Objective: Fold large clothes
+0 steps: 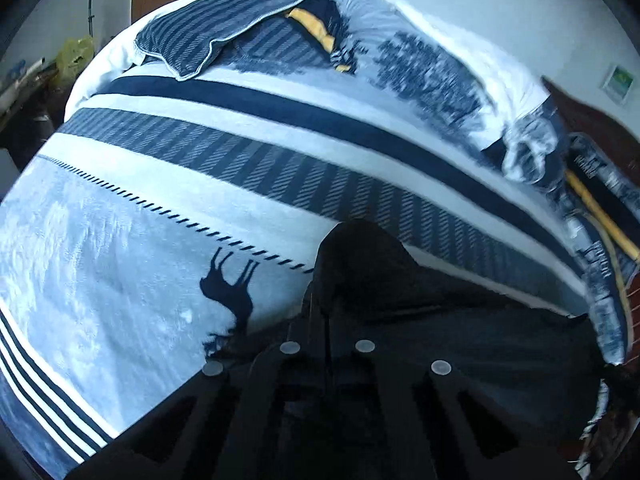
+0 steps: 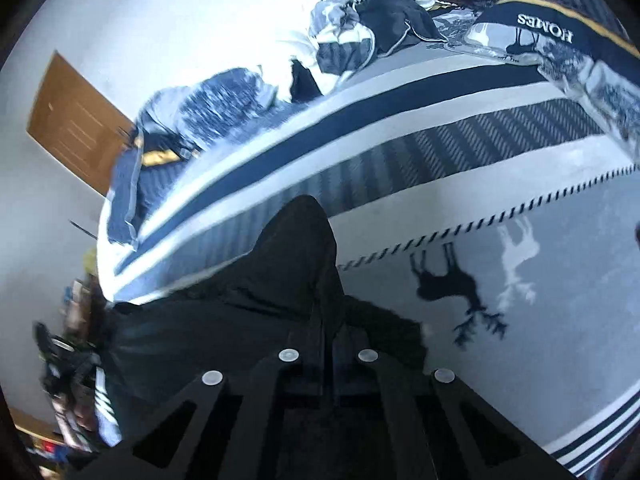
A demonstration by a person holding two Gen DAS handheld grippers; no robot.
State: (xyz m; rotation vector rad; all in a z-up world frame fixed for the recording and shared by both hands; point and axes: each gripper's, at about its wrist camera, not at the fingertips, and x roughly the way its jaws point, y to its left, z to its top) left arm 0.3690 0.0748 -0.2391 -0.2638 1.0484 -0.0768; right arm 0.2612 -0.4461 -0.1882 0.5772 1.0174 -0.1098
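Observation:
A black garment (image 1: 460,320) hangs between my two grippers above a bed with a blue and white deer-pattern blanket (image 1: 120,248). My left gripper (image 1: 326,312) is shut on a bunched fold of the black garment, which pokes up past the fingertips. In the right wrist view, my right gripper (image 2: 326,320) is shut on another bunched fold of the same black garment (image 2: 200,332), which spreads to the left of it. The fingertips of both grippers are hidden by the cloth.
The bed's blanket (image 2: 540,340) fills most of both views. A striped pillow (image 1: 216,28) and crumpled bedding (image 2: 352,32) lie at the far side. A wooden door (image 2: 76,120) stands in the white wall. Cluttered items (image 2: 68,360) sit left of the bed.

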